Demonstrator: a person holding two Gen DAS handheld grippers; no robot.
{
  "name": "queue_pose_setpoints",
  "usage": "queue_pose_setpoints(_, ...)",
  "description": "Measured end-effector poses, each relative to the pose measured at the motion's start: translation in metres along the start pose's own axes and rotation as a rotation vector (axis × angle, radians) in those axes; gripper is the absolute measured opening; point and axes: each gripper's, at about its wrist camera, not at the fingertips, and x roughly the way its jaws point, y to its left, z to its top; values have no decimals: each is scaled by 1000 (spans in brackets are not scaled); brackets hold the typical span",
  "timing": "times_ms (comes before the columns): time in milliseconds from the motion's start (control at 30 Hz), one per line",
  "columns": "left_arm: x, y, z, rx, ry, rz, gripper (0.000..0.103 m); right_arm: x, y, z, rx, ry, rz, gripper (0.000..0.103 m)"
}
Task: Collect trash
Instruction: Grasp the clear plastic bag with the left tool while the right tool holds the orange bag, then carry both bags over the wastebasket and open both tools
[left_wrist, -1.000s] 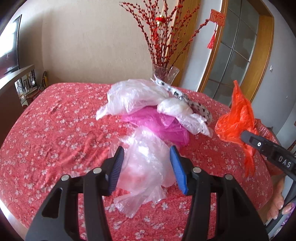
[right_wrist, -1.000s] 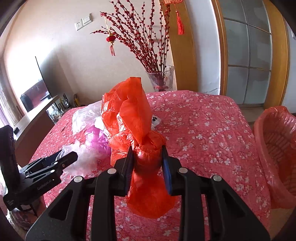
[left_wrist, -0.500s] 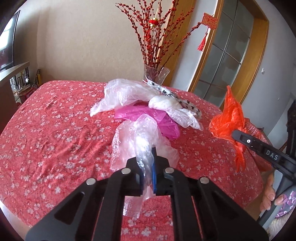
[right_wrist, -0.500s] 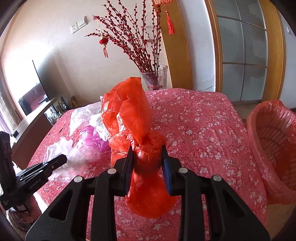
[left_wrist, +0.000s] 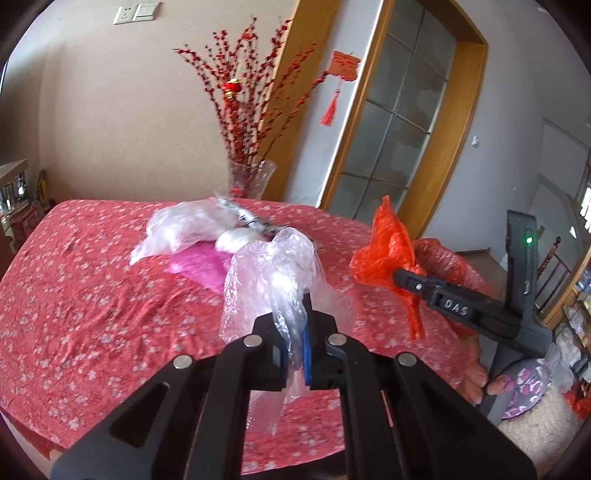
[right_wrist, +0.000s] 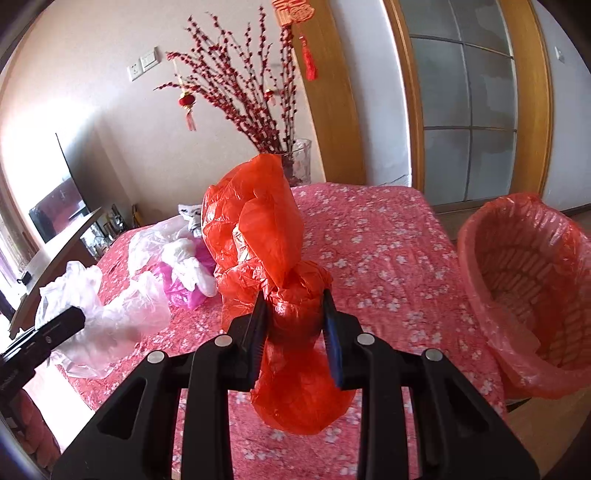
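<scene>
Clear plastic film, a crumpled bag (left_wrist: 280, 280), is pinched between the closed fingers of the left gripper (left_wrist: 294, 350) and is held above the red floral tablecloth (left_wrist: 92, 295). An orange-red bag (right_wrist: 273, 258) is clamped at its bunched neck by the right gripper (right_wrist: 293, 332), beside the lined basket (right_wrist: 528, 280). For the carry to the basket, both grips are best kept firm, and the trailing film should be lifted clear of the pink bag (left_wrist: 201, 264) and white bags (left_wrist: 184, 225) left on the cloth. The basket's floor is not seen. The far pile is blurred in the left view, and its patterned item cannot be identified.
</scene>
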Motion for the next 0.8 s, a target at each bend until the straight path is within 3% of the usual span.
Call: queue_pose_setpoints(800,97,-141,71,111,-33,-226,7,-86,-126,22,203,-200,-283,29)
